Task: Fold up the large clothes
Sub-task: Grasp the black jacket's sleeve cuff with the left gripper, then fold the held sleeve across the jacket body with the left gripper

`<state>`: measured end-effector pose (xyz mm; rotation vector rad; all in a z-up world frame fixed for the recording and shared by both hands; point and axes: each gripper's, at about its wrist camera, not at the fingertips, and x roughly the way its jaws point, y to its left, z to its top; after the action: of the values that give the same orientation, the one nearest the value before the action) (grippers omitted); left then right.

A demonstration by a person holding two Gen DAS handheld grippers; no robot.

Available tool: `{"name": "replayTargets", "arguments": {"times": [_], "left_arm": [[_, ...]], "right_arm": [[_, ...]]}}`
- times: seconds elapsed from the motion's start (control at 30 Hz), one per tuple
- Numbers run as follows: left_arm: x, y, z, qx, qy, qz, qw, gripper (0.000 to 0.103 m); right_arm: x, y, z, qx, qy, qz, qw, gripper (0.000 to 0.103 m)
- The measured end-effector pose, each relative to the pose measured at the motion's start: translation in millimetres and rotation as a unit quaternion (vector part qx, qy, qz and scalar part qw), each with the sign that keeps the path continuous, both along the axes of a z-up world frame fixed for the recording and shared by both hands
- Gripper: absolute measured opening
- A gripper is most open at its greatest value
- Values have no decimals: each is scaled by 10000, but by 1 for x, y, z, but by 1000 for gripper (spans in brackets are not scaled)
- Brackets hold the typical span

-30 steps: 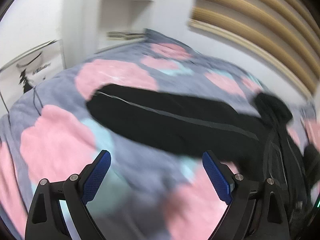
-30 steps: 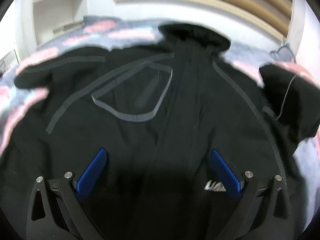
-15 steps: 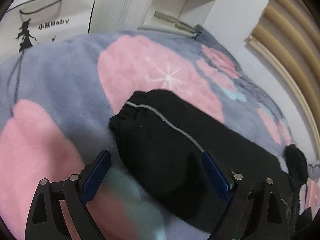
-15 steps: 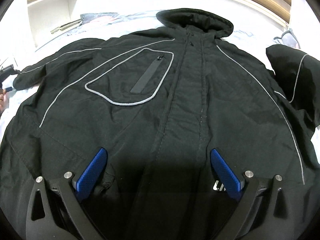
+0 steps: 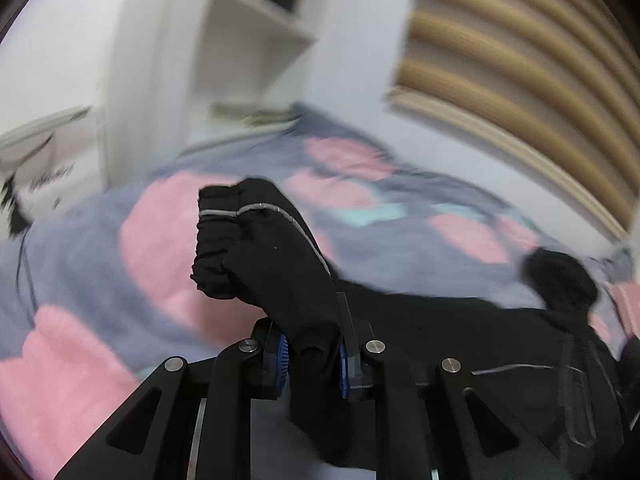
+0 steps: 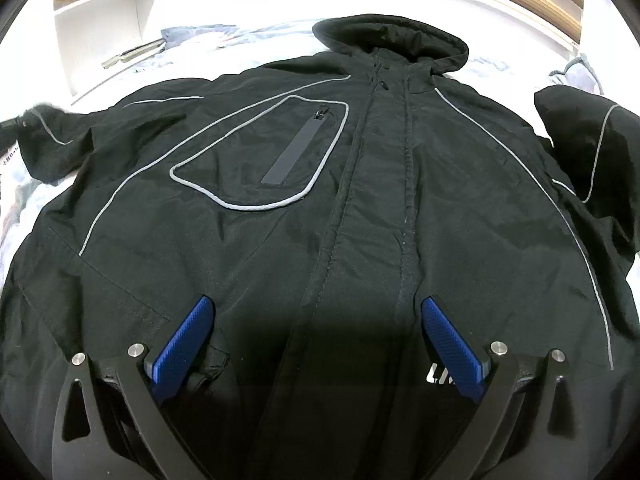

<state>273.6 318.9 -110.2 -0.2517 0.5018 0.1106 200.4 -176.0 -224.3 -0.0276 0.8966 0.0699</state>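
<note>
Jacket (image 6: pixel 280 248) x1 on bed: left gripper (image 5: pixel 312 360) jaws just clenched on sleeve (image 5: pixel 260 256), right gripper (image 6: pixel 320 340) jaws released.

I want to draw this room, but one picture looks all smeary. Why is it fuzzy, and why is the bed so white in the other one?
Left wrist view: the blanket and shelves are smeared by motion blur, while the sleeve pinched in the left tongs stays sharp. Right wrist view: sharp, but the bedding around the black jacket is washed out white, and straight edges bulge from the fisheye lens.
</note>
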Motion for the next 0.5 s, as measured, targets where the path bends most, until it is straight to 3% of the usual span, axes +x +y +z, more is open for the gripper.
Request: {"name": "replayTargets", "arguments": {"times": [0.2,0.37,0.5], "left_arm": [[-11,-107,45,374,-400,-1242,9907,18],[-10,-218,45,698,-286,-2449,9666,18],[0,-295,8,869,357,-3238,9414,18]], "right_arm": [[-2,-2,0,78,-44,12,10000,103],[-2,-3,0,152,-75,16,9999,103],[-2,-4,0,211,-99,18,9997,103]]}}
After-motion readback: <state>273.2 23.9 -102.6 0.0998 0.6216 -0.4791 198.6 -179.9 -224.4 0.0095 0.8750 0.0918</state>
